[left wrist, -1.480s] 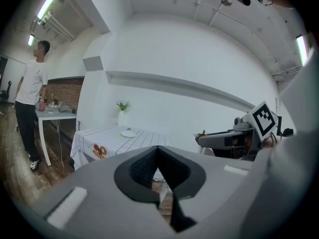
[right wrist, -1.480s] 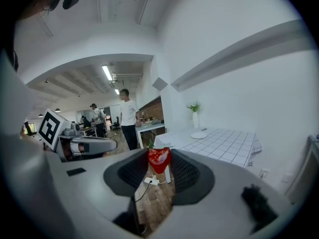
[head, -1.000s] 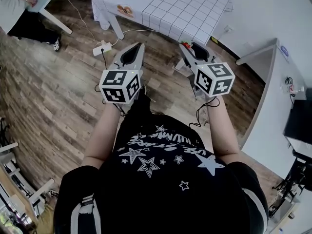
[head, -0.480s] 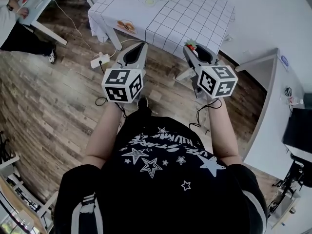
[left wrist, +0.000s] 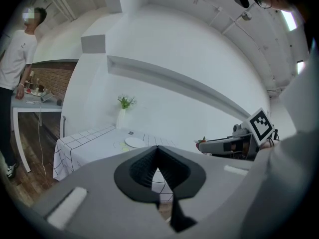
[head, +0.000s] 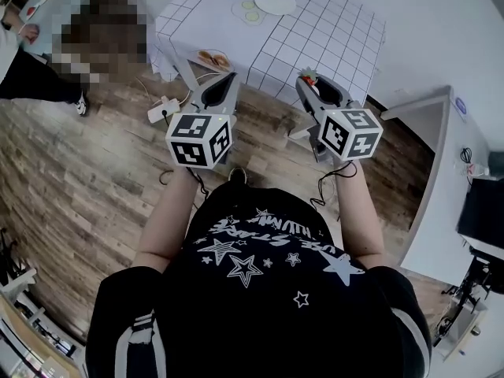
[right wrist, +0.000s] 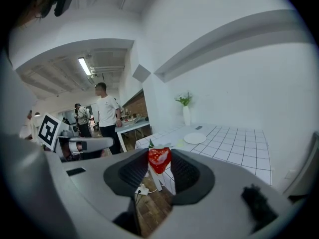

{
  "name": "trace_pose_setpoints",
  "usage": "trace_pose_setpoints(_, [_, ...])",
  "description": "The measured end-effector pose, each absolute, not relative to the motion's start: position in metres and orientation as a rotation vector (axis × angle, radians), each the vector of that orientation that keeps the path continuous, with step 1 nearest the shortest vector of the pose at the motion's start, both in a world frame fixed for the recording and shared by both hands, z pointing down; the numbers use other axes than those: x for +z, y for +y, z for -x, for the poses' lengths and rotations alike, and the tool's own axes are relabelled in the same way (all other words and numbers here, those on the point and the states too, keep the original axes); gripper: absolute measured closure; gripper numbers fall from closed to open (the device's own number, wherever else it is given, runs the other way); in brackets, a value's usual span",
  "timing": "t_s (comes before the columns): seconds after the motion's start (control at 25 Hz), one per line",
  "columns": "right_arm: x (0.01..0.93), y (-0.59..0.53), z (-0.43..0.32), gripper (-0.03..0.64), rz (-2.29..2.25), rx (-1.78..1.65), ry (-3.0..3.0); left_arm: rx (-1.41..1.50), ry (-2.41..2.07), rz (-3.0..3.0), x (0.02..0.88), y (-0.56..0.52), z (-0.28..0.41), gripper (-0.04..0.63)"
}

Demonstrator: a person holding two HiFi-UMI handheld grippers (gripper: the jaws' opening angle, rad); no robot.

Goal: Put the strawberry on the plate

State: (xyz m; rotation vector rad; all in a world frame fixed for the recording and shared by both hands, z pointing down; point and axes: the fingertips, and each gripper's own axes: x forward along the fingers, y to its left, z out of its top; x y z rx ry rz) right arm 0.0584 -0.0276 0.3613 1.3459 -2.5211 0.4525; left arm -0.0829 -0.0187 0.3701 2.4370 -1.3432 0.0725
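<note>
While the person stands at the near edge of the table with a white grid-lined cloth [head: 331, 34], the right gripper [right wrist: 159, 156] pinches a small red strawberry with green leaves [right wrist: 159, 161] right at its jaw tips. The jaws are apart only by the berry's width. In the head view the berry is up in the air, in line with the table's near edge, towards the near right corner. The left gripper [left wrist: 157, 151] is level beside it over the wooden plank floor [head: 94, 172], jaws closed tip to tip with nothing between them. A round white plate [head: 276, 1] lies flat towards the table's far edge, well apart from the berry. Two pale green discs [head: 252, 16] lie just beside the plate, on its left. A white vase with green sprigs [right wrist: 186, 114] stands upright at the far edge. A person in a white shirt [right wrist: 106, 114] stands at another table to the left.
</note>
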Motion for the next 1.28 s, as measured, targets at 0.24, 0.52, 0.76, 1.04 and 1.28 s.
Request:
trace_pose_setpoints(0.24, [0.369,-0.038,-0.058,0.468,-1.394,0.466,-2.461,0.093,-1.301,-2.447,0.379,-0.038,0.095,0.589])
trace_pose_setpoints(0.52, [0.374,-0.047,-0.063,0.468,-1.410,0.479,-2.429,0.081,-1.272,-2.456,0.378,-0.055,0.092,0.589])
trace_pose_setpoints(0.76, [0.375,-0.077,-0.058,0.468,-1.390,0.401,-2.433,0.075,-1.316,-2.447,0.382,-0.069,0.101,0.589])
trace_pose_setpoints(1.04, [0.378,-0.131,-0.051,0.468,-1.314,0.444,-2.480,0.104,-1.378,-2.402,0.380,-0.109,0.103,0.589])
trace_pose_setpoints(1.28, [0.386,-0.177,-0.055,0.468,-1.268,0.466,-2.495,0.121,-1.398,-2.386,0.382,-0.153,0.095,0.589])
